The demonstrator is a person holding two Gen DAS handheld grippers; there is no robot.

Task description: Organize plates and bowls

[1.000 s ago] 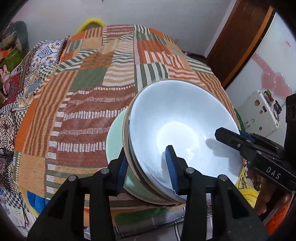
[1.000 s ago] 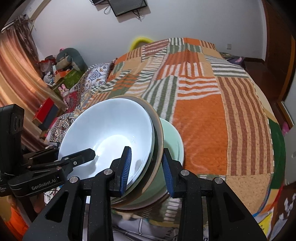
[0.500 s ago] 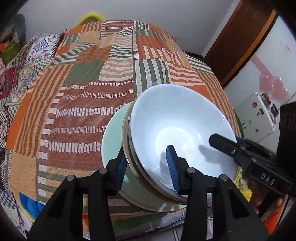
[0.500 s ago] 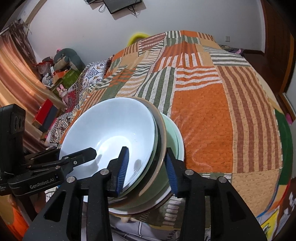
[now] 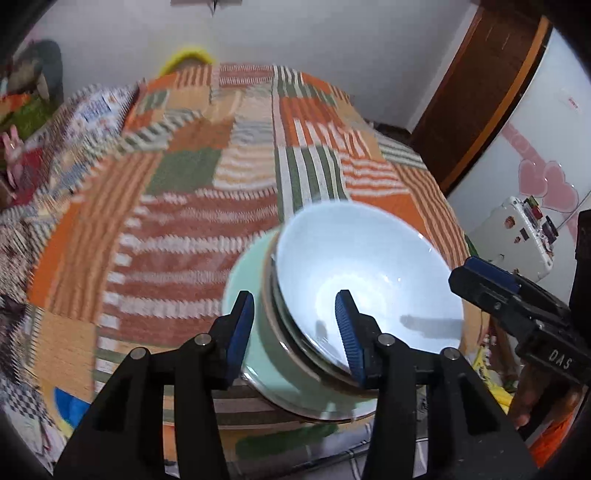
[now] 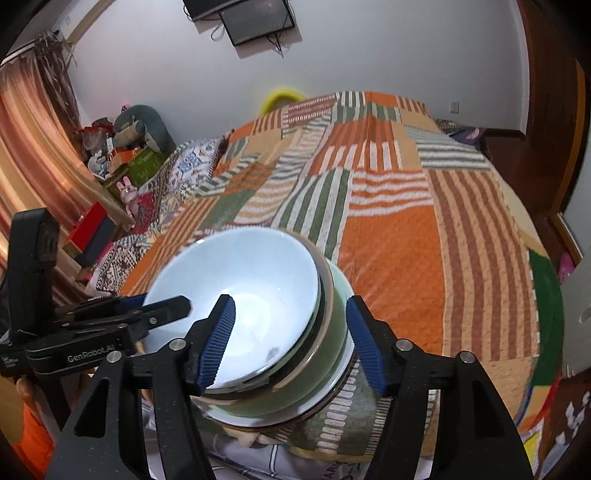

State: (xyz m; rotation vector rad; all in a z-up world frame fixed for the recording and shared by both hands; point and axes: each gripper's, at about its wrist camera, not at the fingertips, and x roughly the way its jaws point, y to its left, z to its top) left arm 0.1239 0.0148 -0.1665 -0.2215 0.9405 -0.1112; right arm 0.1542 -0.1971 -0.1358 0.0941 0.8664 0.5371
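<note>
A stack of bowls and plates sits at the near edge of the bed: a white bowl (image 5: 365, 266) on top, nested in a brown-rimmed bowl, a pale green bowl (image 5: 273, 354) and a plate underneath. In the right wrist view the white bowl (image 6: 243, 280) tops the green bowl (image 6: 325, 373). My left gripper (image 5: 295, 332) is open, its blue pads (image 5: 242, 328) standing apart on either side of the stack's left rim. My right gripper (image 6: 291, 343) is open, its pads (image 6: 364, 343) clear of the stack's right rim.
The patchwork quilt (image 5: 192, 221) covers the bed (image 6: 443, 229). A wooden door (image 5: 480, 92) and a white fridge (image 5: 535, 166) stand at the right. Toys and boxes (image 6: 122, 155) lie at the left by a curtain. A wall screen (image 6: 255, 18) hangs behind.
Both grippers' jaws have spread wider, letting go of the stack's rims. Both cameras have pulled back and tilted up, so the stack looks smaller.
</note>
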